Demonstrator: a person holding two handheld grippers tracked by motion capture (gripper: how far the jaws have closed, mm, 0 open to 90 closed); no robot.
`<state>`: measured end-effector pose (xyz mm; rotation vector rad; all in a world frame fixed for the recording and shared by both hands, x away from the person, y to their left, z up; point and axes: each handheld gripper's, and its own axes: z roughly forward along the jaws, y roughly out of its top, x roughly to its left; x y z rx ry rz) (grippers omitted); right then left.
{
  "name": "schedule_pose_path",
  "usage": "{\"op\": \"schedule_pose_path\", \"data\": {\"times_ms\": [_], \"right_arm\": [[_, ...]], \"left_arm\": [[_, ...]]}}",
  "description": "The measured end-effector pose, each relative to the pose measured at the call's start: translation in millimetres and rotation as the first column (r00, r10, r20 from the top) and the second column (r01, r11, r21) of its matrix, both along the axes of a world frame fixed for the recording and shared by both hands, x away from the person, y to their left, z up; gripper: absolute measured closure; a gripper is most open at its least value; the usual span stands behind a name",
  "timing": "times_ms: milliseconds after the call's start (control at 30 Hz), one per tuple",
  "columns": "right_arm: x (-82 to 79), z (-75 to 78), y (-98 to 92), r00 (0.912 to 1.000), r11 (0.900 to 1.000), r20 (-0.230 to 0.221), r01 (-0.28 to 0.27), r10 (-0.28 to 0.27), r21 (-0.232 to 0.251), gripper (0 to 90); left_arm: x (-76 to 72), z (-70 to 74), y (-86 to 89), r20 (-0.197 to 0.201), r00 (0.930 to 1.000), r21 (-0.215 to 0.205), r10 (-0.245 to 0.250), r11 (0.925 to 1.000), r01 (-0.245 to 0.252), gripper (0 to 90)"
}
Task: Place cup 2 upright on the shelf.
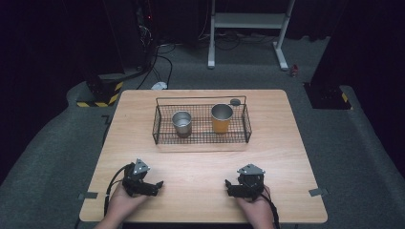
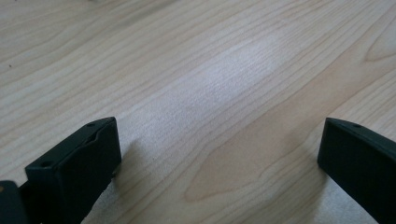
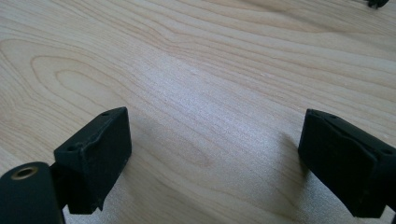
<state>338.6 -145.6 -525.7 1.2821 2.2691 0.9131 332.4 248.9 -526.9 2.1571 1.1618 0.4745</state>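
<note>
The table (image 1: 200, 167) was pale wood with wavy brown grain. Both the left tongs (image 1: 155, 183) and the right tongs (image 1: 229, 186) were matt black with grey top plates. Beyond them, the wire basket (image 1: 155, 129) was black; the cup (image 1: 182, 123) in it was silver-grey, the taller cup (image 1: 222, 119) orange with a silver rim. The floor (image 1: 353, 152) was grey carpet.

The high view looked forward and down from above the person's side, taking in the whole wooden table (image 1: 200, 157) at mid-frame and the dark floor beyond it. Each gripper view sat low and close to the tabletop, facing along its own two black jaws at the lower corners of the frame. All three views shared the table's near wood surface.
</note>
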Motion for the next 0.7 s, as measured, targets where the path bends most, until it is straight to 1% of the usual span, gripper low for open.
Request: {"op": "schedule_pose_path", "data": {"times_ms": [33,67,133,167,200,300,333,433,467,500,533,600,700], "right_arm": [[-0.1,0.1,-0.2,1.0000,1.000,0.002,0.001,-0.001,-0.001,10.1],[0.0,0.1,-0.3,1.0000,1.000,0.002,0.001,-0.001,0.000,10.2],[-0.2,0.0,-0.9,0.9999,1.000,0.003,0.013,-0.013,0.001,10.2],[-0.1,0.0,-1.6,0.9999,1.000,0.006,0.015,-0.015,0.000,10.2],[-0.2,0.1,-2.4,0.9998,1.000,0.004,0.020,-0.020,-0.001,10.1],[0.3,0.1,-4.9,0.9997,1.000,0.003,0.024,-0.024,-0.001,10.3],[1.2,0.2,-8.2,0.9997,1.000,0.009,0.021,-0.021,-0.007,10.4],[5.4,0.4,-26.3,0.9964,0.996,0.009,0.085,-0.085,-0.005,10.1],[5.4,0.4,-26.3,0.9964,0.996,0.009,0.085,-0.085,-0.005,10.1],[8.9,0.4,-41.8,0.9915,0.992,0.007,0.130,-0.130,-0.007,9.2],[9.7,0.4,-45.4,0.9901,0.990,0.004,0.141,-0.141,-0.002,9.0],[11.0,0.3,-48.2,0.9888,0.989,0.005,0.149,-0.149,0.002,8.9],[12.5,0.4,-47.0,0.9867,0.987,0.006,0.162,-0.162,-0.003,8.8]], "left_arm": [[-1.1,-0.5,0.4,0.004,1.0000,-0.006,0.006,1.0000,-0.006,0.1],[-2.1,-1.3,1.4,0.026,0.9996,-0.001,0.011,0.9999,-0.011,0.1],[-2.1,-3.4,2.5,0.043,0.9988,-0.018,0.024,0.9996,-0.023,0.1],[-1.1,-3.7,2.9,0.030,0.9989,-0.031,0.037,0.9989,-0.036,0.0],[-0.5,-3.7,2.4,0.031,0.9982,-0.030,0.051,0.9983,-0.050,0.1],[-0.4,-3.7,2.0,0.029,0.9980,-0.030,0.056,0.9981,-0.055,0.0],[-0.4,-3.7,2.0,0.029,0.9980,-0.030,0.055,0.9981,-0.055,0.0],[-0.4,-3.7,2.0,0.029,0.9981,-0.030,0.055,0.9981,-0.054,0.0],[-0.4,-3.7,2.0,0.029,0.9981,-0.030,0.055,0.9981,-0.054,0.0],[-0.4,-3.7,2.0,0.029,0.9981,-0.030,0.055,0.9981,-0.054,0.0],[-0.4,-3.7,2.0,0.029,0.9981,-0.030,0.055,0.9981,-0.054,0.0],[-0.4,-3.7,2.0,0.029,0.9981,-0.030,0.055,0.9981,-0.054,0.0],[-0.4,-3.7,2.0,0.029,0.9980,-0.030,0.055,0.9980,-0.054,0.0]]}}
